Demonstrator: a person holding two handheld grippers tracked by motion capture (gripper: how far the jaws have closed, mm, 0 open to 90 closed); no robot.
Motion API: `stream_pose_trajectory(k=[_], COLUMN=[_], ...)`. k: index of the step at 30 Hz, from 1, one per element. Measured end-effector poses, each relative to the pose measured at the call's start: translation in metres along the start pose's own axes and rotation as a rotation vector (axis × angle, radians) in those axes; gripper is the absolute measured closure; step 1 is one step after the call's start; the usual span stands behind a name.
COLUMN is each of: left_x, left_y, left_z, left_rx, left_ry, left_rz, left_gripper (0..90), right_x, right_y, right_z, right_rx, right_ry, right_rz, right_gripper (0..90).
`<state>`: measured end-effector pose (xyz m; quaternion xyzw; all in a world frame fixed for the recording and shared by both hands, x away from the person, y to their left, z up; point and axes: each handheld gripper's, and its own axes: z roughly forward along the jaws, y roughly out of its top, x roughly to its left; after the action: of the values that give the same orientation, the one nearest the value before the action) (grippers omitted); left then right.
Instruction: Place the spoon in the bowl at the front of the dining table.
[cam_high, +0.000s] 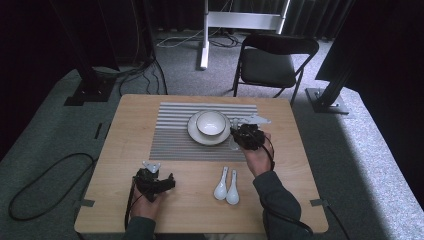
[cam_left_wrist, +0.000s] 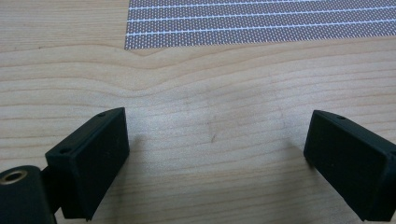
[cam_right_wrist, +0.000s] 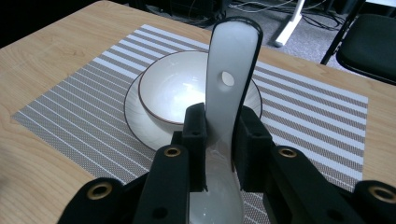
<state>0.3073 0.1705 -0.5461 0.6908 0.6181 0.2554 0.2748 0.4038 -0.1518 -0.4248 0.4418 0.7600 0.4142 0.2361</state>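
- Step in hand, judged: table setting; right claw (cam_right_wrist: 219, 154) clamped on a white ceramic soup spoon (cam_right_wrist: 229, 84), carrying it at the right rim of the plate (cam_high: 194, 135).
- Spoon location: in the right gripper view the handle rises between the two black jaws, pads pressing it from both sides, handle end with a small hole pointing toward the bowl (cam_right_wrist: 173, 93); the scoop end sits low, near the camera. In the high view the right claw (cam_high: 239, 136) sits over the striped placemat (cam_high: 170, 135), just right of the plate.
- Whether the spoon touches the placemat cannot be told.
- Left claw (cam_left_wrist: 215, 154): jaws wide apart, nothing between them, bare wood of the table (cam_left_wrist: 210, 93) below; in the high view it rests at the near left of the table (cam_high: 155, 182), well apart from the dishes.
- Next move, judged: either set the spoon down beside the plate or lay it in the bowl. It calls for keeping the grip firm on a slick glazed handle, lowering level, and parting the jaws only once the spoon is supported; the bowl rim is near, so a knock is the risk.
- Counts: soup spoons three (one held, two lying side by side (cam_high: 226, 187) on the table near the front edge); bowl one; plate one, under the bowl; placemat one; claws two; folding chair (cam_high: 272, 60) one, beyond the table.
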Motion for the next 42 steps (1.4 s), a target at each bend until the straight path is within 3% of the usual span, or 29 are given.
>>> stream_pose_trajectory(k=[14, 42], left_x=[0.0, 0.0], left_y=[0.0, 0.0], left_z=[0.0, 0.0], left_rx=[0.001, 0.001], left_ry=[0.0, -0.001], left_rz=[0.001, 0.0], left_gripper=[7.0, 7.0], right_x=[-0.003, 0.006], right_y=[0.007, 0.04], right_z=[0.014, 0.044], right_rx=[0.005, 0.006], right_ry=[0.008, 0.008], right_rz=[0.006, -0.023], right_gripper=[76.6, 77.0])
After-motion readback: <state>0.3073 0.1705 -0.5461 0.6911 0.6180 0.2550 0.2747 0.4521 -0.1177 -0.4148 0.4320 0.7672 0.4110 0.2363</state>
